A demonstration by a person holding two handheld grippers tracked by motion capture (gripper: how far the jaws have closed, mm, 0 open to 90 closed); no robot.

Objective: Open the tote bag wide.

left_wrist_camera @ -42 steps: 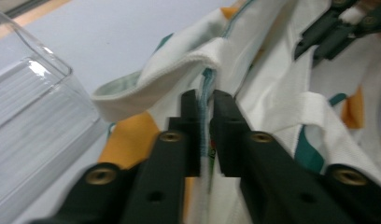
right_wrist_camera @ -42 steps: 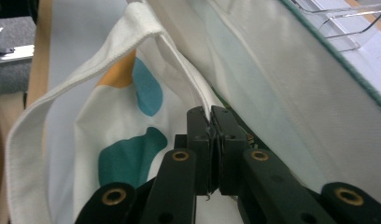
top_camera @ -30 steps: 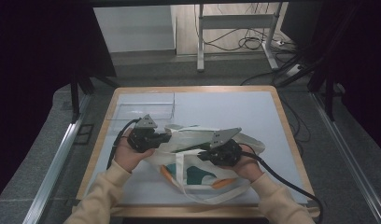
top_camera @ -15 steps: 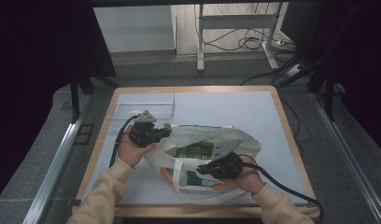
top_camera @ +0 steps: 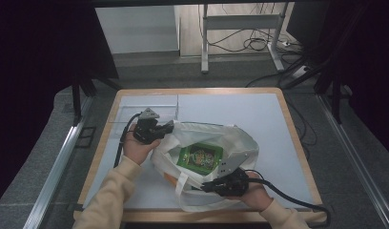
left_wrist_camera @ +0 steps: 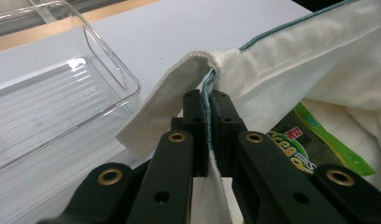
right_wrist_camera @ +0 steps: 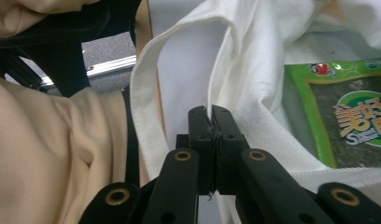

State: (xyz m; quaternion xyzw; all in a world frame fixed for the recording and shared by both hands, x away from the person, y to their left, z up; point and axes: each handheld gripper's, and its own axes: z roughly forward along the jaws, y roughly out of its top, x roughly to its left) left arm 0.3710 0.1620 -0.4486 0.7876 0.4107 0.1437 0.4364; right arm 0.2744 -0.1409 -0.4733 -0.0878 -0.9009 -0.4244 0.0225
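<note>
A white cloth bag (top_camera: pixel 240 138) lies in the middle of the table with its mouth pulled wide. Inside it rests a green seaweed snack packet (top_camera: pixel 200 156) (right_wrist_camera: pixel 352 116) (left_wrist_camera: pixel 300 144). My left gripper (top_camera: pixel 169 128) (left_wrist_camera: pixel 207 100) is shut on the bag's green-stitched rim at its left side. At the near side of the bag my right gripper (top_camera: pixel 204 187) (right_wrist_camera: pixel 209 116) is shut on the rim too, beside a handle strap (right_wrist_camera: pixel 146 93). Something orange (top_camera: pixel 169 180) peeks from under the cloth near the right gripper.
A clear plastic bin (top_camera: pixel 145 107) (left_wrist_camera: pixel 53 107) stands at the table's back left, just beyond the left gripper. The white table surface (top_camera: pixel 240 107) has a wooden edge (top_camera: pixel 297 143). Cables trail from both grippers. A cream sleeve (right_wrist_camera: pixel 48 154) lies close to the right gripper.
The two grippers have moved apart, the right one toward the near edge, and the bag's mouth has spread open, baring the green packet inside.
</note>
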